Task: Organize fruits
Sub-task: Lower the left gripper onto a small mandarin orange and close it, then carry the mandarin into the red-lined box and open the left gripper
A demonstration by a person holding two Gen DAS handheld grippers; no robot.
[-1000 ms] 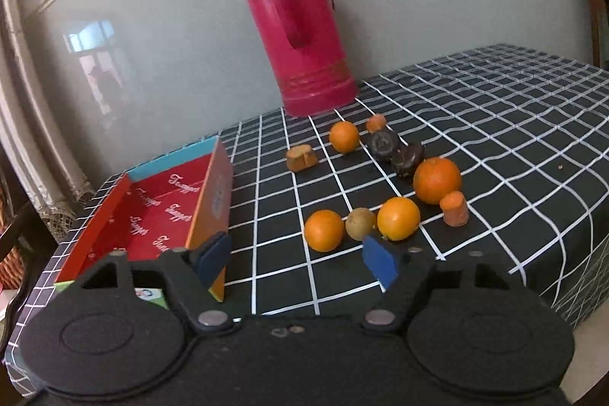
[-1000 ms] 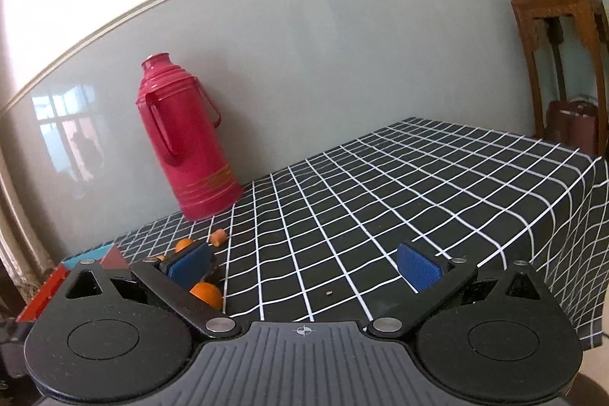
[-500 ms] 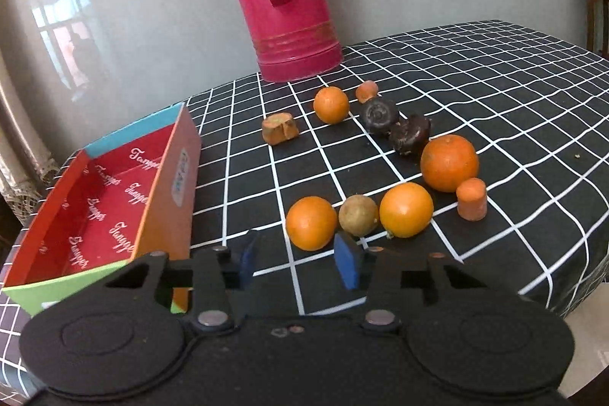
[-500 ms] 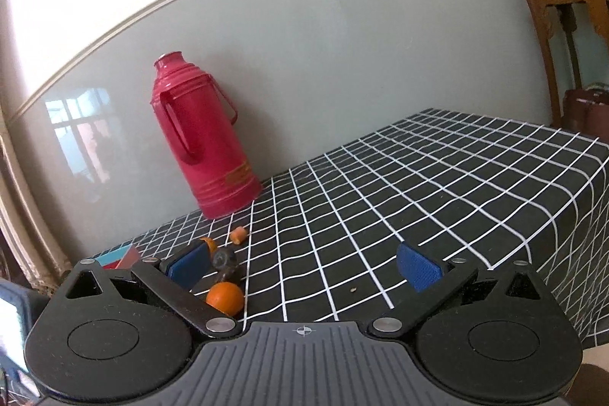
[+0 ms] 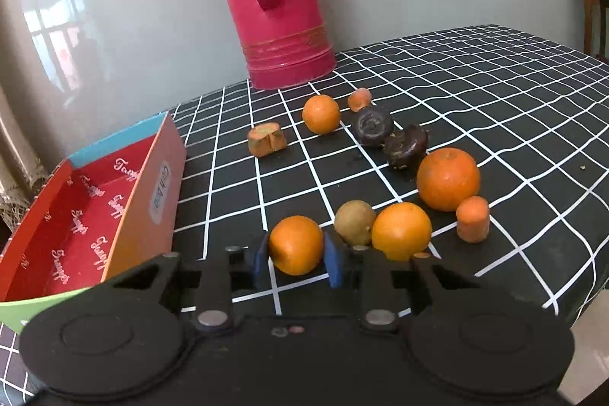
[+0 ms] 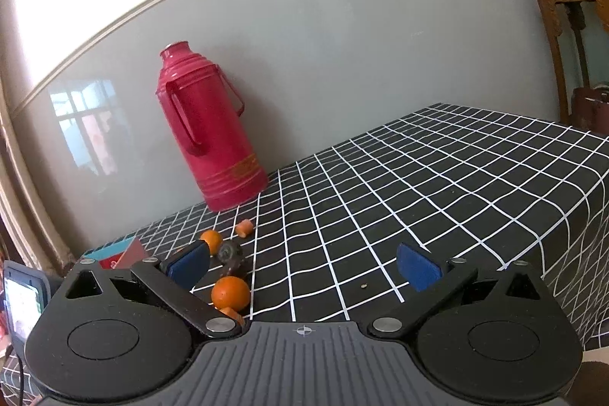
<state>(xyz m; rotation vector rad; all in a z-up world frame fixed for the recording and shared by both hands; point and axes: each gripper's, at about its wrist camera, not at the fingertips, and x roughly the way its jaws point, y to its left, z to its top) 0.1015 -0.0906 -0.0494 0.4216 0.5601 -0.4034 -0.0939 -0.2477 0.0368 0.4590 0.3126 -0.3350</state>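
On the black checked tablecloth (image 5: 495, 94) lie several fruits. My left gripper (image 5: 296, 253) is closing its jaws on the nearest small orange (image 5: 296, 240), and both blue pads touch its sides. Just right of it sit a brownish round fruit (image 5: 354, 221), another orange (image 5: 401, 231), a big orange (image 5: 448, 177) and a carrot piece (image 5: 473, 218). Farther back are two dark fruits (image 5: 372, 126), a small orange (image 5: 321, 113) and a carrot chunk (image 5: 266, 139). My right gripper (image 6: 304, 265) hangs open over the cloth with nothing between its fingers.
An open red box (image 5: 152, 200) with printed lining stands at the left edge of the table. A tall red thermos (image 5: 274, 6) stands at the back by the wall. A wooden stand (image 6: 563, 25) is at the far right. The table's front edge drops off close by.
My left gripper came forward and down to the front row of fruit, and its jaws went from wide apart to closed around the nearest orange. The right gripper stays open.
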